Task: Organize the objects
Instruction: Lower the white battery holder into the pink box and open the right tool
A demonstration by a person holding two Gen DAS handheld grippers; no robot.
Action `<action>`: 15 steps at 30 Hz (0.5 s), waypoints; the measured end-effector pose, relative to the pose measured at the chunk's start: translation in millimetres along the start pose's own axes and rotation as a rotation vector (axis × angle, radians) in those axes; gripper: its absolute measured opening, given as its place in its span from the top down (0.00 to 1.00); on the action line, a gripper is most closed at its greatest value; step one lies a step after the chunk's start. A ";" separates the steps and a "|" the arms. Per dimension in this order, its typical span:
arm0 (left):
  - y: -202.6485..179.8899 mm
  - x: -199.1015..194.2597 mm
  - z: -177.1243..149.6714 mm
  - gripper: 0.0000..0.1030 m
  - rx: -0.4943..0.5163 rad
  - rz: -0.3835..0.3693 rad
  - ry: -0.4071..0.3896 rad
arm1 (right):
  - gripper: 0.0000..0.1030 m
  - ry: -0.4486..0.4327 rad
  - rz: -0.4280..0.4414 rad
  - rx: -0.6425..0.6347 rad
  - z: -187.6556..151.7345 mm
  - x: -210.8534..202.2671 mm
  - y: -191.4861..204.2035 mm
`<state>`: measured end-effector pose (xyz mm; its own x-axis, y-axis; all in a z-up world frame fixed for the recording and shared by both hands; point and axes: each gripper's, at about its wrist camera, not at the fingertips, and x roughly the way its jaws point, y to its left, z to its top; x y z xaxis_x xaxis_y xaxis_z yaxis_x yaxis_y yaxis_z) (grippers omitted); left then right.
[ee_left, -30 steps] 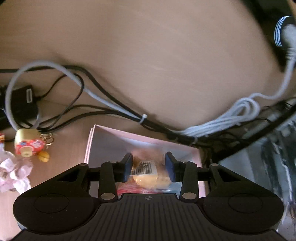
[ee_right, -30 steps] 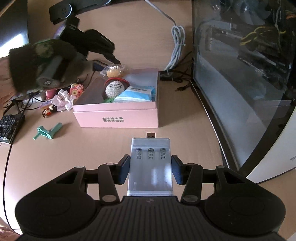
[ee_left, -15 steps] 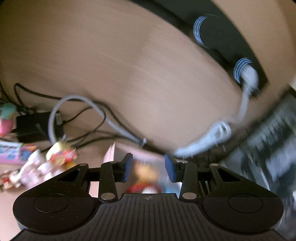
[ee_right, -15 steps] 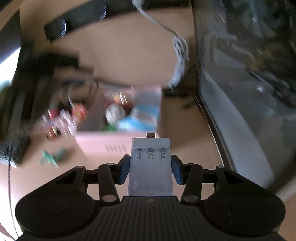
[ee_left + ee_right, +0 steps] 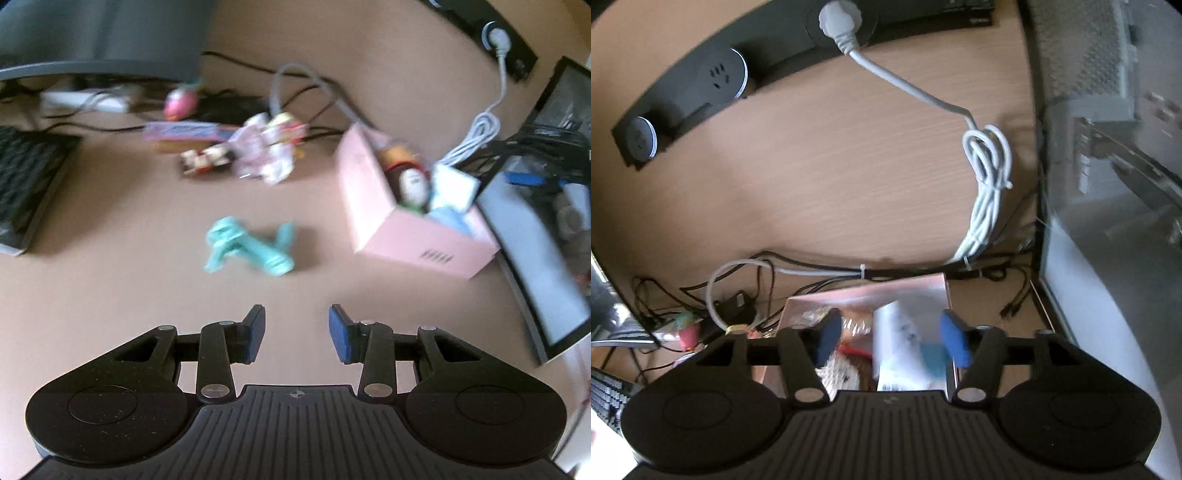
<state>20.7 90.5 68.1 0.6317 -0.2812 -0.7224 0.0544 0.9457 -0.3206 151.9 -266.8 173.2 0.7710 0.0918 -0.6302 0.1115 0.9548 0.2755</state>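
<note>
A pink box [image 5: 413, 236] stands on the wooden desk at the right of the left wrist view, holding a knitted doll [image 5: 412, 184] and pale packets. My left gripper [image 5: 297, 328] is open and empty, well back from the box, with a teal plastic clip [image 5: 251, 247] lying ahead of it. My right gripper [image 5: 892, 338] is open right above the pink box [image 5: 886, 295]. A white battery case [image 5: 899, 343] lies tilted in the box between the fingers, untouched.
A pile of small toys and trinkets [image 5: 258, 147] lies behind the clip. A keyboard [image 5: 22, 184] is at the left. Cables [image 5: 820, 273] and a white bundled cord [image 5: 988, 177] run behind the box. A glass-sided computer case [image 5: 1108, 184] stands at the right, a black power strip [image 5: 713, 81] at the back.
My left gripper has pulled back from over the box, empty. My right gripper has carried the battery case over the box, opened and let it go inside.
</note>
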 end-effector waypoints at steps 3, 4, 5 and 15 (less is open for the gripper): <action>17.3 -4.7 -3.2 0.60 -0.040 0.022 -0.006 | 0.32 0.020 -0.025 -0.046 -28.9 -20.1 1.6; 20.4 -6.7 -0.9 0.60 -0.047 0.026 -0.019 | 0.32 0.030 -0.042 -0.079 -43.0 -26.8 4.0; 20.7 -8.7 3.1 0.60 -0.046 0.027 -0.036 | 0.31 0.039 -0.056 -0.112 -55.3 -32.6 6.1; 10.2 23.2 97.5 0.60 0.166 0.095 -0.212 | 0.23 0.098 -0.098 -0.320 -153.9 -71.6 51.3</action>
<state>111.3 109.5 107.8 0.7866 -0.1666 -0.5945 0.1022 0.9848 -0.1407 5.9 -180.9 120.8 0.7010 0.0066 -0.7131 -0.0320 0.9992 -0.0222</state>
